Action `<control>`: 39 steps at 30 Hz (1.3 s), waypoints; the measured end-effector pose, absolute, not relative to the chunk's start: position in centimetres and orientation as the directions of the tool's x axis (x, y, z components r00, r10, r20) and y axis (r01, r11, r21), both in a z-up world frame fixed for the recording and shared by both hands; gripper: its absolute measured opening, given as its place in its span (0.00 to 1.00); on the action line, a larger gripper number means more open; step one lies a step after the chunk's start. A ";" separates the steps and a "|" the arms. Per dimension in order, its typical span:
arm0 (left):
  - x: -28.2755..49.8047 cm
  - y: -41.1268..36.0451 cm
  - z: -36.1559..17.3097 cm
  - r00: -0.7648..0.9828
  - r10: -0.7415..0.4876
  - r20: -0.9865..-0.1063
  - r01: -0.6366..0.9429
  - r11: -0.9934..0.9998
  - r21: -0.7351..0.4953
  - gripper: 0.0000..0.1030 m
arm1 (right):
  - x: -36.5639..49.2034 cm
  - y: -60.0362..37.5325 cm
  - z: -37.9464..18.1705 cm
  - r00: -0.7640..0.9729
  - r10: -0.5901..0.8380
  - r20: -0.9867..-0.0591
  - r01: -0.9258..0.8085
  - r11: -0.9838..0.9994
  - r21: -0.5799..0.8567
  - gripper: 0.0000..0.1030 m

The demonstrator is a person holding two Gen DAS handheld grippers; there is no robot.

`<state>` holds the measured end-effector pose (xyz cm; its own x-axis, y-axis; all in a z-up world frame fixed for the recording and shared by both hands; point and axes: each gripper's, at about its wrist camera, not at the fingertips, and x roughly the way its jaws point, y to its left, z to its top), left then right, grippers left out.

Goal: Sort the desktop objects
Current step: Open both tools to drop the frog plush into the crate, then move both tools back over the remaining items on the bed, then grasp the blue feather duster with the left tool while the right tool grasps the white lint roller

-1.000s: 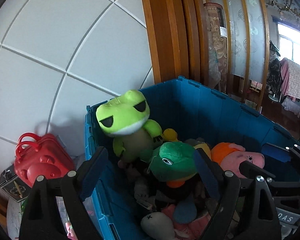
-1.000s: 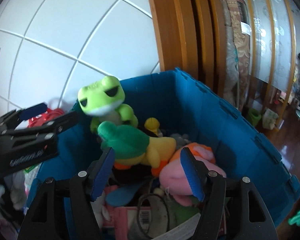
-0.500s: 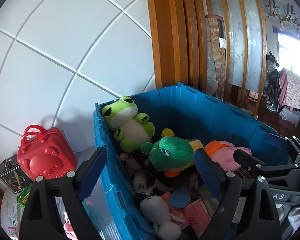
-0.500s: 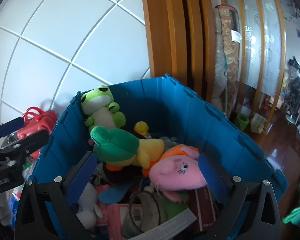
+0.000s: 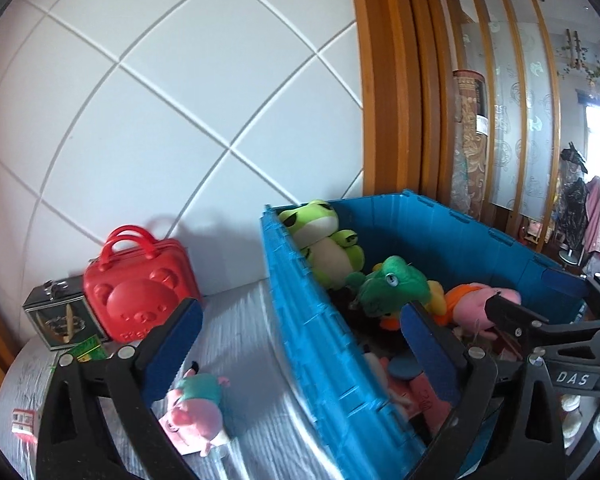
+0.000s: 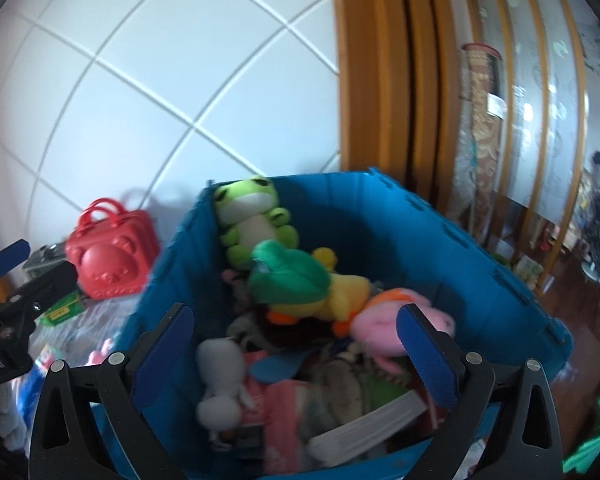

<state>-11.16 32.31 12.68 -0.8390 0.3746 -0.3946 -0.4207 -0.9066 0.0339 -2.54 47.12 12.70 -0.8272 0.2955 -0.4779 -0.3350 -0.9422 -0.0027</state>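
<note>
While both grippers hang above the scene with nothing between their blue pads, the blue plastic crate [image 5: 320, 344] sits on the silvery table cover [image 5: 244, 320] against a white tiled wall [image 5: 180, 100]. The left gripper [image 5: 300, 332] is spread wide, its left finger over the table and its right finger over the crate's interior, so the crate's near wall runs between them. The right gripper [image 6: 292, 340] is likewise wide open and empty, hovering over the crate's contents.

Inside the crate, a light-green frog plush [image 5: 324, 244] leans in the far left corner. Just in front of it lies a dark-green-headed plush with a yellow body and orange feet [image 6: 300, 284], and beside that a pink pig plush with an orange top [image 6: 396, 312]. A small yellow duck [image 6: 326, 258] peeks out behind them. Lower in the pile are a grey-white stuffed figure [image 6: 220, 376], a blue disc-shaped item [image 6: 276, 364] and pink packaging, too blurred to identify.

On the table outside the crate, a small pig plush in a teal outfit [image 5: 198, 404] lies just beside the left gripper's left finger. Further back, a red bear-faced toy case with handles [image 5: 140, 284] stands at the wall, touching a dark metallic box [image 5: 56, 316], with a green packet [image 5: 86, 348] in front of it. A wooden door frame [image 5: 388, 80] rises behind the crate.
</note>
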 end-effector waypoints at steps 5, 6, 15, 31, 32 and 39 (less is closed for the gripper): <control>-10.3 27.7 11.6 -0.856 0.337 -0.392 -0.374 -0.927 0.019 0.98 | -2.8 43.1 13.1 -0.861 0.240 -0.448 -0.263 -0.965 -0.011 1.00; -10.2 26.7 11.4 -0.860 0.325 -0.392 -0.361 -0.932 0.019 0.98 | -2.9 42.2 13.3 -0.869 0.230 -0.437 -0.248 -0.969 -0.015 1.00; -9.8 16.4 8.9 -0.874 0.223 -0.431 -0.226 -0.973 -0.045 0.98 | -2.9 32.7 14.6 -0.928 0.217 -0.303 -0.195 -0.976 -0.102 1.00; -10.8 -5.5 -4.4 -0.720 -0.102 -0.687 0.155 -0.988 -0.015 0.98 | -10.2 23.3 6.5 -0.842 -0.031 -0.538 0.060 -0.998 -0.037 1.00; -10.8 -6.7 -5.5 -0.700 -0.120 -0.704 0.178 -0.984 -0.010 0.97 | -10.7 23.2 5.6 -0.828 -0.029 -0.561 0.061 -0.997 -0.038 1.00; -11.8 -13.0 -12.7 -0.544 -0.177 -0.820 0.294 -0.956 0.012 0.79 | -14.7 22.5 -0.6 -0.706 -0.022 -0.708 0.070 -0.997 -0.039 1.00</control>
<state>-11.82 -12.97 -12.65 -0.5440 -0.1771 -0.8202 0.2936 -0.9559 0.0116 -14.67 22.45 -0.61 -0.7058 -0.0224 -0.7081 0.0703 -0.9968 -0.0386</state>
